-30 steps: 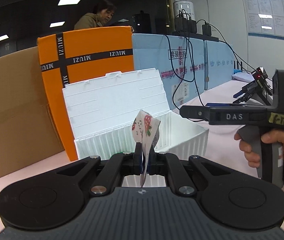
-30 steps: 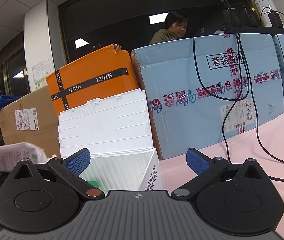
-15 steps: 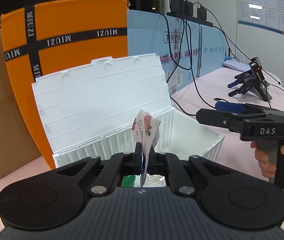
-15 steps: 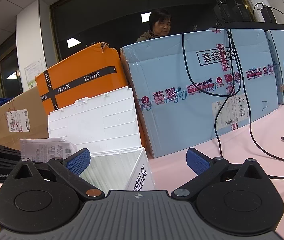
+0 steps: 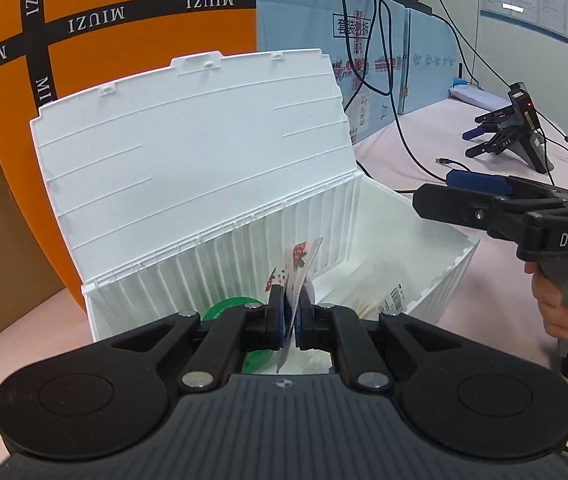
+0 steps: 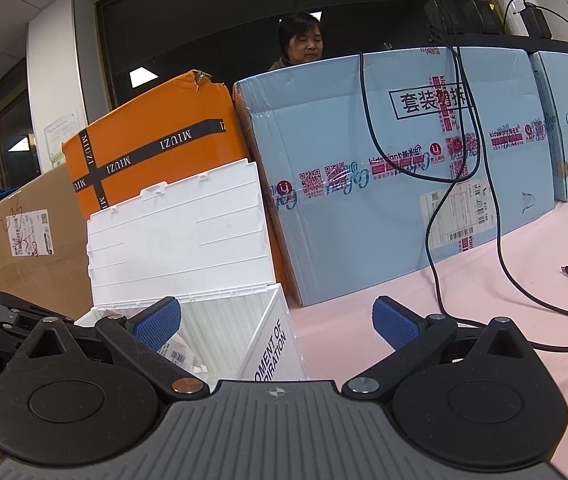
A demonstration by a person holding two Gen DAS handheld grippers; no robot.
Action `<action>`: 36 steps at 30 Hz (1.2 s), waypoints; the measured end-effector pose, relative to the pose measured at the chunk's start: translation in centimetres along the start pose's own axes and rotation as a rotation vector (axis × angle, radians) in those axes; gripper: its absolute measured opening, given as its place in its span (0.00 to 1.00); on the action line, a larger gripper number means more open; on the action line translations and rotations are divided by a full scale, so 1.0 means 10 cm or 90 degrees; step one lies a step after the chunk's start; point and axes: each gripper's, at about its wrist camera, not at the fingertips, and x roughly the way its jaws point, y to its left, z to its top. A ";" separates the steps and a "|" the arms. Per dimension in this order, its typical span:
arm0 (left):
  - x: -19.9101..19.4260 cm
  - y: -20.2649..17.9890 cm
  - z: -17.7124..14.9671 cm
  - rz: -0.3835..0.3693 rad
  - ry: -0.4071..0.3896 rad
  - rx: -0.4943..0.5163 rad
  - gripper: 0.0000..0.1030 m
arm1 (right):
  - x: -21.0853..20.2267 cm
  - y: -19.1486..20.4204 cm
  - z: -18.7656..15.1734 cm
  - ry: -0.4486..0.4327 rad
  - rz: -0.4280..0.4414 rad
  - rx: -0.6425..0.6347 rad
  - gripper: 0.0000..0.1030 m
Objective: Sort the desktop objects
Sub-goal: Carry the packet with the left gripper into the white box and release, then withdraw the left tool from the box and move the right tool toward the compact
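Moved in over white bin (image 5: 436, 256) w/ strawberry packet (image 5: 298, 276) pinched in left gripper (image 5: 290, 320); right gripper (image 6: 275, 320) wide, empty. Drop step: next needs jaws released.

Even overhead office lighting is washing the white storage box (image 5: 203, 168) nearly featureless, while fisheye distortion is bowing the orange carton (image 6: 155, 140) and darkening corners.

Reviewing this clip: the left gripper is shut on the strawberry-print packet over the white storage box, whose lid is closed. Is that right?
Not quite. The left gripper is shut on the strawberry-print packet over the white storage box, but the lid is open, standing upright behind the box. The left wrist view shows this, with items visible inside the box.
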 end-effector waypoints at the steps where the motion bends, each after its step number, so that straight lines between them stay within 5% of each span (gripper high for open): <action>1: 0.01 0.00 -0.01 0.004 0.001 -0.001 0.05 | 0.00 0.00 0.00 0.000 0.000 0.000 1.00; 8: -0.06 0.04 -0.05 0.042 -0.011 -0.005 0.13 | 0.00 -0.01 -0.01 0.001 -0.002 0.001 1.00; 12: -0.13 0.04 -0.07 0.069 -0.027 -0.006 0.47 | 0.00 -0.01 -0.01 0.002 -0.003 0.002 1.00; 16: -0.20 0.01 -0.08 0.088 -0.037 -0.001 0.60 | 0.00 0.00 -0.01 0.004 -0.003 0.001 1.00; 18: -0.22 0.00 -0.09 0.103 -0.044 -0.001 0.79 | 0.00 0.00 -0.01 0.005 -0.002 0.000 1.00; 36: -0.60 -0.17 -0.27 0.191 -0.144 0.003 0.86 | 0.00 0.06 -0.05 0.012 0.005 -0.015 1.00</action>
